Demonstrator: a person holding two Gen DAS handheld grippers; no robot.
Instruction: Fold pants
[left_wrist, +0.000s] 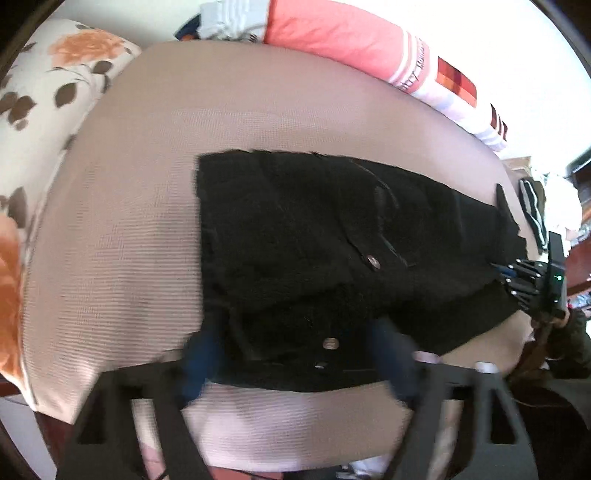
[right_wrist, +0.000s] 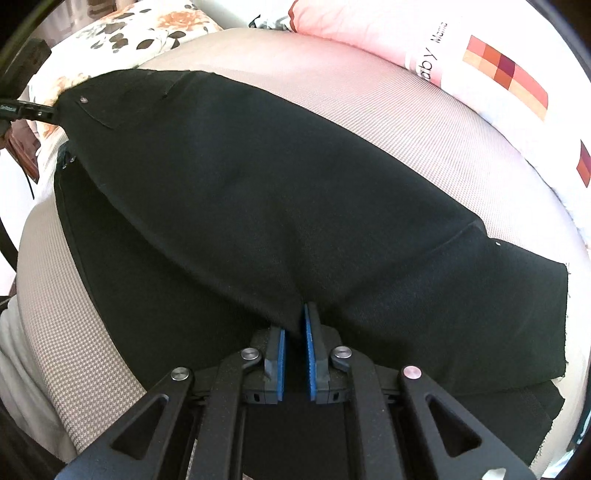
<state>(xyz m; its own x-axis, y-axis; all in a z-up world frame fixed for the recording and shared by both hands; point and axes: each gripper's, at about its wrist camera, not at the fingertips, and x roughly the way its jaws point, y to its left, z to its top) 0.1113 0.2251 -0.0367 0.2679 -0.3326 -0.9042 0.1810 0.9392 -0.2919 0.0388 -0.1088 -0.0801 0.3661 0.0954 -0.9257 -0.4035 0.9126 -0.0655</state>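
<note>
Two claws on one pair of black pants, a matte, slightly fuzzy weave with metal buttons, lying flat and doubled over on the bed, whose beige cover has a fine ribbed texture. Left claw stands spread wide over the buttoned end near the bed's near edge, blue pads blurred, gripping nothing; right claw is pinched on a raised fold of the cloth between ridged blue pads. Floral pillow sits at the bed's far left corner, pink-and-white checked pillow along the far edge.
</note>
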